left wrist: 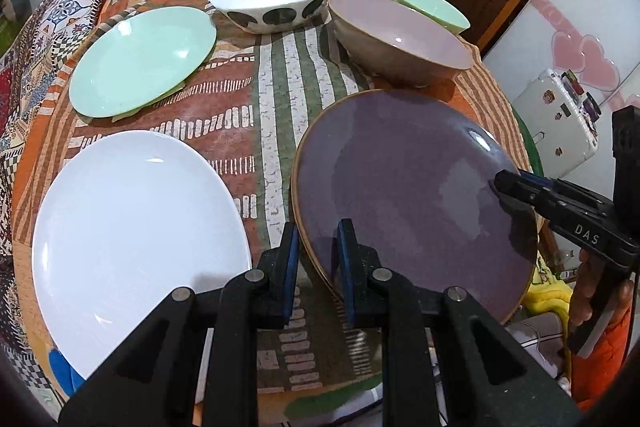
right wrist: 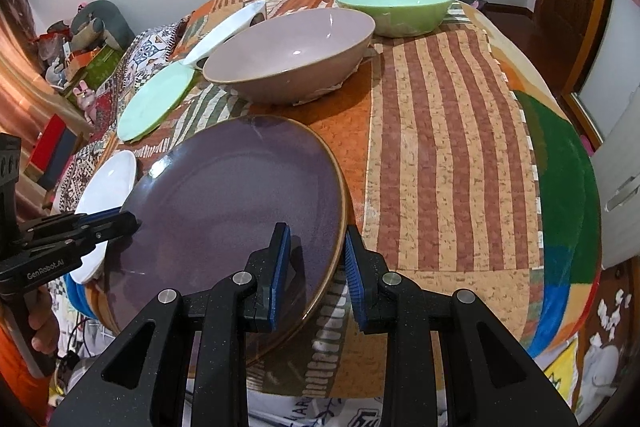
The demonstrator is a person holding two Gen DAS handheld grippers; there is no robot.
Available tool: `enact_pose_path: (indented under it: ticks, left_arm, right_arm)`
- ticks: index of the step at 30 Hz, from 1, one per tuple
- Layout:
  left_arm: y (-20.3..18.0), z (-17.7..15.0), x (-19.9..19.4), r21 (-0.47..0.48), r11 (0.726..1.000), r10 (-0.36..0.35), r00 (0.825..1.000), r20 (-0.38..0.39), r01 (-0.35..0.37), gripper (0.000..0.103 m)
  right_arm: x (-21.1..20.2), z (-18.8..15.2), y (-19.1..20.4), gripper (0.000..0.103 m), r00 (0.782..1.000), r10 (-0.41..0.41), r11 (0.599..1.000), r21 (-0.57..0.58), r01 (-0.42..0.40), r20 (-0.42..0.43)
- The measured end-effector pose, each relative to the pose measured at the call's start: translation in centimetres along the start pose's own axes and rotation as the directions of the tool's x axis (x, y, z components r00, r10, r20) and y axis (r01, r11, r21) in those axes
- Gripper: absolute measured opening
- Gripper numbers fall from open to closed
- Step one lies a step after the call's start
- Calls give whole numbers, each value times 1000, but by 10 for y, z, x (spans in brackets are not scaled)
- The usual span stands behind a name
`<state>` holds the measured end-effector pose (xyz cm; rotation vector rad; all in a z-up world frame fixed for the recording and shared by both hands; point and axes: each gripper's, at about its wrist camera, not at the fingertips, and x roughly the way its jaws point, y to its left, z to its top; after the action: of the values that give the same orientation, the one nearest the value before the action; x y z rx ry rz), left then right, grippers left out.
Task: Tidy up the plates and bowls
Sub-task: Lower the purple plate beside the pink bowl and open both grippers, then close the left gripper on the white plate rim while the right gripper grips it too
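Fingers [left wrist: 294, 259] of both grippers pinch the purple plate [left wrist: 400, 179] rim.

We see three plates: one purple plate [left wrist: 416, 187], one white plate [left wrist: 136, 247] and one green plate [left wrist: 140, 61]. We see three bowls: one spotted white bowl [left wrist: 272, 3], one pink bowl [left wrist: 400, 39] and one green bowl [left wrist: 428, 5].

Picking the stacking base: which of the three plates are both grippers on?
The purple plate, brown-rimmed, nearest the mauve bowl. Both grippers clamp its opposite edges; the white plate and mint plate lie untouched.
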<state>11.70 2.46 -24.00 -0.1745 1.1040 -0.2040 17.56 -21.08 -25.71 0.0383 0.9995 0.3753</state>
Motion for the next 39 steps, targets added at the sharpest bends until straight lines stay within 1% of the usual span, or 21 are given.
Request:
enact_pose_path:
  ticks: [8, 10, 13, 17, 19, 23, 26, 28, 29, 30, 32, 33, 36, 38, 39]
  left_arm:
    - [1, 1, 0, -1, 1000, 4, 1000, 4, -4, 18]
    - [0, 1, -6, 7, 1000, 27, 999, 28, -27, 18]
    - [0, 2, -18, 9, 999, 38, 997, 64, -38, 18]
    - [5, 3, -40, -6, 999, 50, 991, 122, -49, 18]
    - [8, 4, -53, -18, 998, 60, 985, 160, -58, 18]
    - [17, 3, -86, -39, 994, 109, 963, 247, -102, 19]
    - [25, 1, -112, -58, 988, 153, 938, 312, -142, 21]
    - [34, -2, -131, -78, 981, 196, 916, 350, -180, 23]
    - [37, -2, -137, -85, 978, 207, 910, 360, -189, 25]
    - [42, -4, -145, -98, 975, 223, 900, 375, -201, 27]
    - [51, -7, -159, -120, 967, 253, 883, 395, -223, 34]
    - [58, -10, -167, -134, 960, 280, 870, 406, -246, 36]
    - [74, -20, -185, -163, 942, 335, 844, 419, -294, 40]
    - [86, -25, -194, -182, 933, 359, 834, 419, -310, 47]
    - [95, -29, -199, -200, 927, 373, 830, 415, -317, 48]
  right_arm:
    - [3, 1, -3, 27, 1000, -7, 1000, 0, 7, -14]
    - [1, 3, 0, 29, 1000, -21, 1000, -7, 21, -6]
    - [-7, 6, 3, 34, 999, -40, 999, -19, 40, 21]
    - [-22, 10, 3, 34, 997, -49, 998, -30, 51, 58]
    - [-31, 13, 6, 34, 996, -45, 998, -38, 48, 83]
    - [-45, 20, 22, 35, 991, -28, 997, -72, 37, 131]
    - [-51, 26, 36, 36, 987, -5, 995, -101, 22, 163]
    - [-55, 31, 48, 42, 982, 20, 992, -124, 4, 187]
    - [-56, 33, 54, 42, 980, 31, 991, -134, -4, 197]
    - [-57, 36, 63, 43, 977, 48, 988, -151, -17, 207]
    - [-56, 40, 77, 43, 974, 79, 983, -180, -40, 214]
    - [-54, 41, 85, 43, 972, 92, 980, -195, -49, 216]
    - [-50, 43, 107, 43, 968, 126, 969, -236, -73, 218]
    - [-44, 44, 121, 44, 965, 153, 960, -265, -94, 212]
    - [-42, 45, 128, 45, 964, 167, 955, -278, -105, 206]
